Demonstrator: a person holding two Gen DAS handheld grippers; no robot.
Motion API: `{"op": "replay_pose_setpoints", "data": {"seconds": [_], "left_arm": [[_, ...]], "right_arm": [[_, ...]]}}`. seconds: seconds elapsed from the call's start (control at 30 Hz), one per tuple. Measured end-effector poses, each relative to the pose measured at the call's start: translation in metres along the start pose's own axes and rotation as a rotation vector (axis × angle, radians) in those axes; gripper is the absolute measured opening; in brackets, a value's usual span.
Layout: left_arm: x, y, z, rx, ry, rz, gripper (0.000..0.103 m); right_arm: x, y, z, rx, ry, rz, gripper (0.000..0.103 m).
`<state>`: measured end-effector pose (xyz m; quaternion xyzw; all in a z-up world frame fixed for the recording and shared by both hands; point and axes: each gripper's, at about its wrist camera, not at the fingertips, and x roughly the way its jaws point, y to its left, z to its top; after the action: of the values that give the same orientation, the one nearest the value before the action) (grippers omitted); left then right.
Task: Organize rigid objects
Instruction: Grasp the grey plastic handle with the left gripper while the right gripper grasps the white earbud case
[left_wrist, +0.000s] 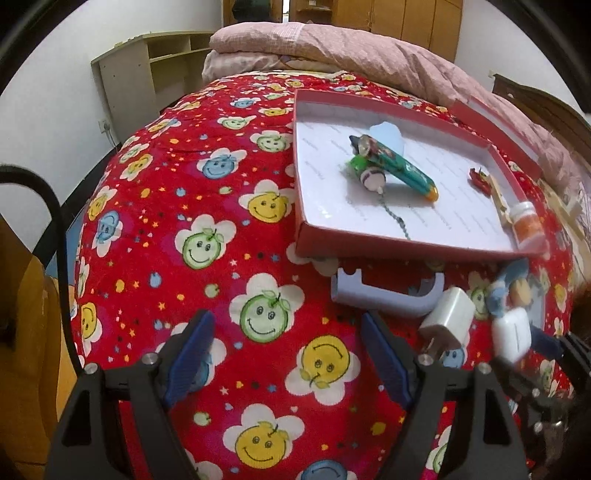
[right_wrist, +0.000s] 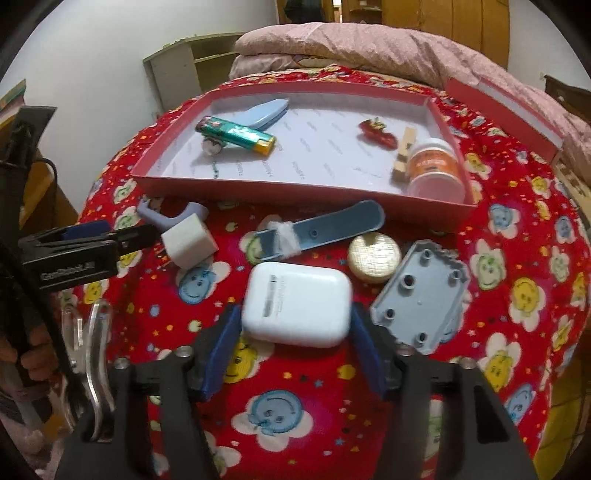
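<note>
right gripper (right_wrist: 295, 354): jaws closed onto a white earbud case (right_wrist: 295, 308), blue pads on its two short sides, case a bit blurry and it looks lifted just off the bedspread (right_wrist: 517, 258)

left gripper (left_wrist: 286, 360): jaws wide apart, nothing between them, hanging over bare bedspread near the front edge

just beyond the case: gold round lid (right_wrist: 375, 256), grey plastic plate (right_wrist: 421, 291) with holes, blue strap-like piece (right_wrist: 321, 230), white charger plug (right_wrist: 188, 243), lilac clip (right_wrist: 166, 218), all loose in front of the box

red box (right_wrist: 303, 201): shallow, white-lined, sitting mid-bed; already holds a green marker (right_wrist: 236, 134), blue case, red toy car (right_wrist: 376, 134), wooden peg and orange-label jar (right_wrist: 434, 168) in its front right corner

step in hand (guess): carry the case over the near wall into the box

doing it well: keep the squeeze steady since smooth plastic could slip, clear the wall, aim for the bare middle of the floor, and steer wide of the jar
</note>
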<state>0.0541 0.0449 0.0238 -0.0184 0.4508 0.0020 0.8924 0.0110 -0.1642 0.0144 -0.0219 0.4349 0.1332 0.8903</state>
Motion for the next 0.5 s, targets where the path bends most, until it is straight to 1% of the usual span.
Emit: {"op": "replay_pose_setpoints", "data": {"seconds": [0.13, 0.37, 0.5], "left_arm": [[-0.002, -0.002, -0.001, -0.003, -0.002, -0.049, 0.085], [-0.003, -0.009, 0.002, -0.036, -0.008, -0.107, 0.085], [0.0, -0.015, 0.008, -0.042, -0.022, -0.112, 0.085]], "right_arm": [[-0.003, -0.002, -0.003, 0.002, -0.004, 0.006, 0.058], [-0.013, -0.013, -0.016, 0.002, 0.038, 0.049, 0.058], [-0.018, -0.017, -0.024, -0.012, 0.044, 0.062, 0.058]]}}
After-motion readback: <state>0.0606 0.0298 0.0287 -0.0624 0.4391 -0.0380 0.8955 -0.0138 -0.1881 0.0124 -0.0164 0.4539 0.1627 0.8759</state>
